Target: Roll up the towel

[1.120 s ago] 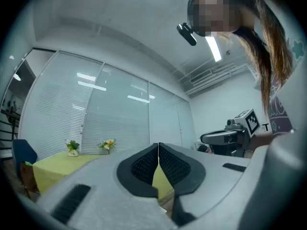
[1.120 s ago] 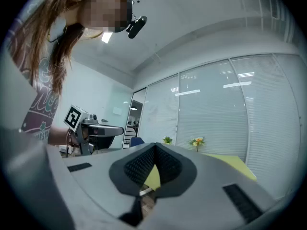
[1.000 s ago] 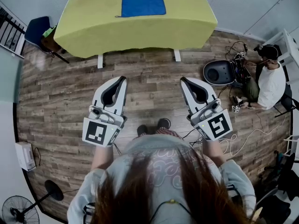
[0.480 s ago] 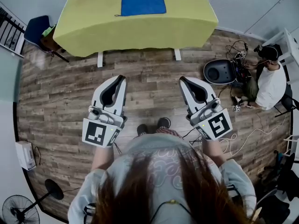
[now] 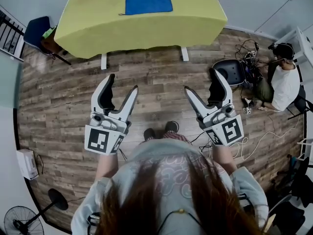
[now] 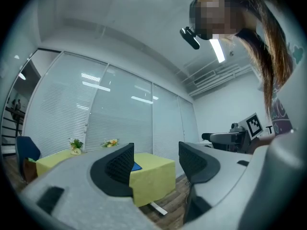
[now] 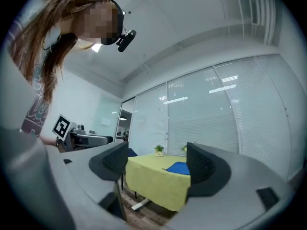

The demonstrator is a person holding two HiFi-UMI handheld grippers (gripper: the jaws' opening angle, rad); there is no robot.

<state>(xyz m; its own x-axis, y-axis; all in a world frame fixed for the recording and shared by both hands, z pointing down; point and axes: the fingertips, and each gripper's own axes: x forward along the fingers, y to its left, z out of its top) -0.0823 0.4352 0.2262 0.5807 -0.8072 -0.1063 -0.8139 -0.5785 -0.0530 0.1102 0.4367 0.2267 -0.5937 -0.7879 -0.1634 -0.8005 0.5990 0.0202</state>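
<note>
While the blue towel (image 5: 148, 0) lies flat on the far table (image 5: 195, 18), rolling has not begun. My left gripper (image 5: 122, 82) and right gripper (image 5: 201, 81) have just been opening, wide and empty; I judge the approach comes next.

No word, number or brand name can be read anywhere in these views. The only signs are two black-and-white square markers, block patterns without letters: the left marker (image 5: 100, 140) stands on the top face of the cube at the back of the left gripper (image 5: 123, 83), and the right marker (image 5: 230, 129) on the cube at the back of the right gripper (image 5: 201, 81). The shirt print (image 5: 168, 168) on the person is a pale swirl in which no letters can be made out.
</note>
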